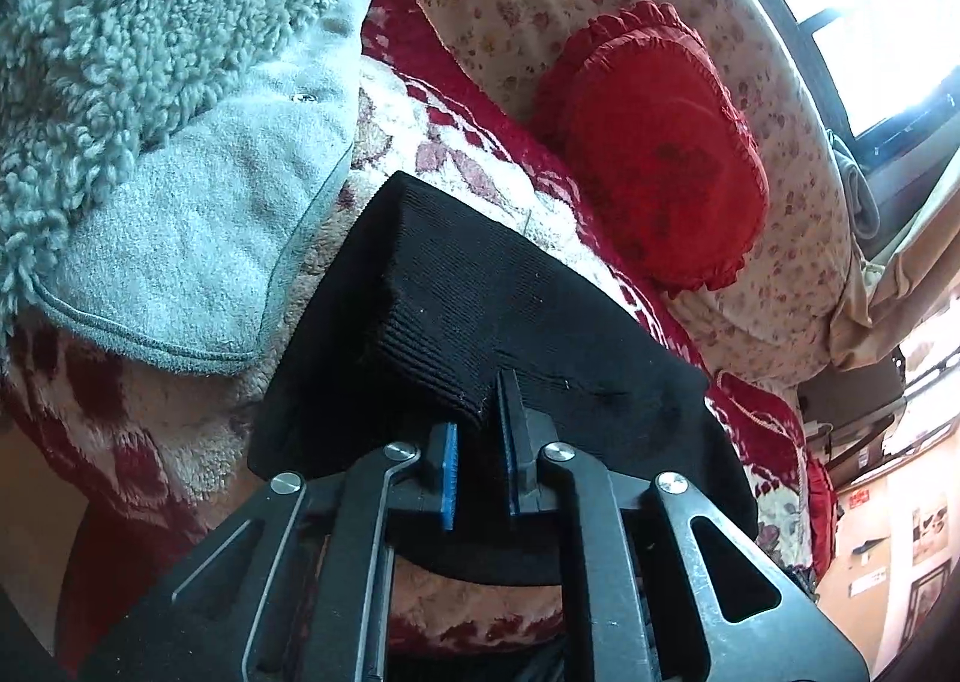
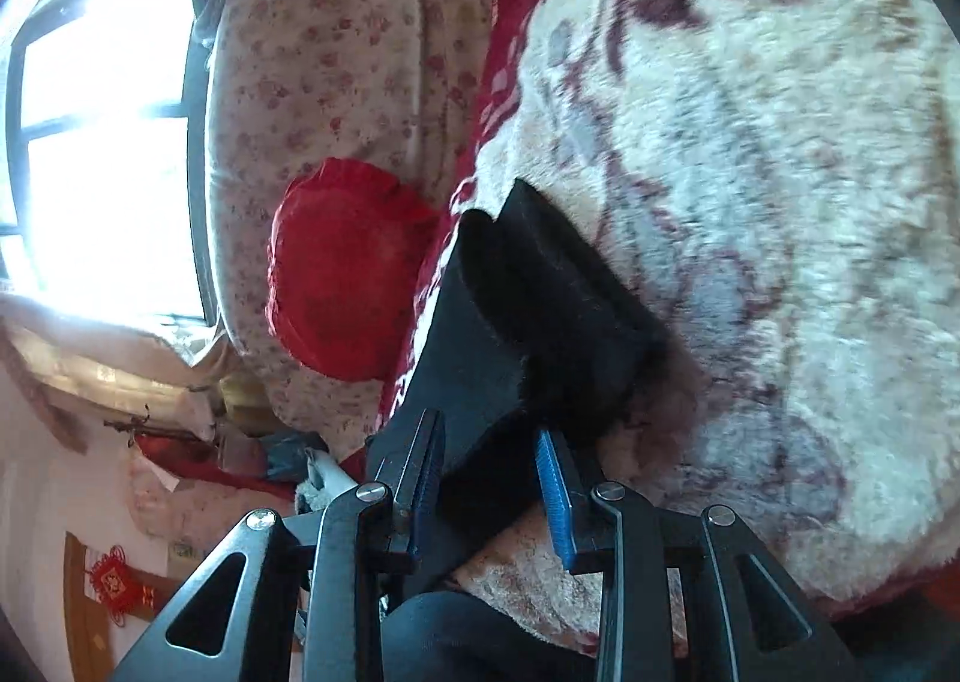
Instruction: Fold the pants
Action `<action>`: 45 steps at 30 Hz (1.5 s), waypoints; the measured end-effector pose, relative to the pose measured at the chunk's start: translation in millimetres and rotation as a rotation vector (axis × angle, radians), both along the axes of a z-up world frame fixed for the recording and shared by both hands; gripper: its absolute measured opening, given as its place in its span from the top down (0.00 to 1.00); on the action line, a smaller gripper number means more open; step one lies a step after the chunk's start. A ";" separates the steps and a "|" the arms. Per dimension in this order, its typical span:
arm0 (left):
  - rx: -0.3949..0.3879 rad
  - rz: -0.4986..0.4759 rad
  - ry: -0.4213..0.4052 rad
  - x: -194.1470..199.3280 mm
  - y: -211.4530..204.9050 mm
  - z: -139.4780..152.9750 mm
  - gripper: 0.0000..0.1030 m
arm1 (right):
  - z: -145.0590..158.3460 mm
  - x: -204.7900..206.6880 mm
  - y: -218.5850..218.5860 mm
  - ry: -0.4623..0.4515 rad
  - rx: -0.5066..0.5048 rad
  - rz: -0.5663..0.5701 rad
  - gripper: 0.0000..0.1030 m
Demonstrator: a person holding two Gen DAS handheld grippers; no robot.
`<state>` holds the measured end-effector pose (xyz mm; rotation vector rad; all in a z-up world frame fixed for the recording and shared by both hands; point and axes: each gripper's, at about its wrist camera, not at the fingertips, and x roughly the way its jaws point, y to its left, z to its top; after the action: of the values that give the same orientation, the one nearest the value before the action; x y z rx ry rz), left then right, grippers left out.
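A: Where are the pants [image 1: 480, 322] sitting right now?

B: They are lying straight ahead of both grippers on the fleecy blanket [image 1: 420, 141] of the bed, already doubled into a thick black bundle. The left gripper [image 1: 480, 442] is pinching a ribbed edge of them between its blue pads. The right gripper [image 2: 492, 478] is standing spread, with black cloth lying between its fingers but neither pad pressing on it, as far as I can tell.

A: How are they going to handle?

B: I am judging them light, soft and floppy, a knit outside with a fuzzy lining showing ahead of the right gripper. They are likely sagging wherever they are unsupported, and the layers may slide apart.

A: Where is the best hold?

B: I am thinking the ribbed hem and the matching far corner, catching every layer together. The grey fleece [image 1: 180, 141] to the left gripper's left and the red cushion [image 1: 660, 141] beyond are worth avoiding.
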<state>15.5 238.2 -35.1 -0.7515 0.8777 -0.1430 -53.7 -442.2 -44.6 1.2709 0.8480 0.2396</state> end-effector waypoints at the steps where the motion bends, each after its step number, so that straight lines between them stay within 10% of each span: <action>1: -0.001 0.002 0.002 0.1 0.4 0.1 0.94 | 3.6 1.9 1.9 0.002 -0.055 0.012 0.78; 3: 0.004 0.008 0.006 0.2 1.0 2.4 0.95 | 26.0 6.3 3.9 -0.022 -0.249 0.027 0.96; 7: 0.017 -0.025 -0.018 -5.8 2.8 20.7 0.95 | 80.9 3.7 4.6 -0.192 -0.446 0.004 0.97; 13: 0.012 -0.058 0.127 -15.4 12.2 -9.7 0.95 | 26.6 4.1 -11.0 0.052 -0.376 0.018 0.96; 21: 0.037 -0.056 0.108 -18.6 12.6 -4.4 0.95 | 29.5 -2.2 -13.8 0.044 -0.390 0.018 0.97; 32: 0.280 -0.090 0.052 -24.3 -6.6 -3.0 0.78 | 35.3 -0.1 -3.1 0.050 -0.436 0.019 0.97; 39: 0.559 0.110 0.009 -44.0 -0.7 16.5 0.64 | 84.0 -21.0 -9.4 -0.026 -0.763 -0.158 0.96; 42: 0.661 0.237 -0.087 -57.3 -2.0 35.0 0.64 | 101.8 -11.0 31.9 -0.168 -0.895 -0.003 0.96; 45: 0.654 0.110 -0.173 -52.5 -24.2 36.3 0.64 | 86.6 6.1 68.2 -0.172 -0.935 0.187 0.96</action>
<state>-37.0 214.0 1.1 -0.1692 0.6577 0.1725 -47.6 -374.0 42.0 0.2942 0.7830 0.0726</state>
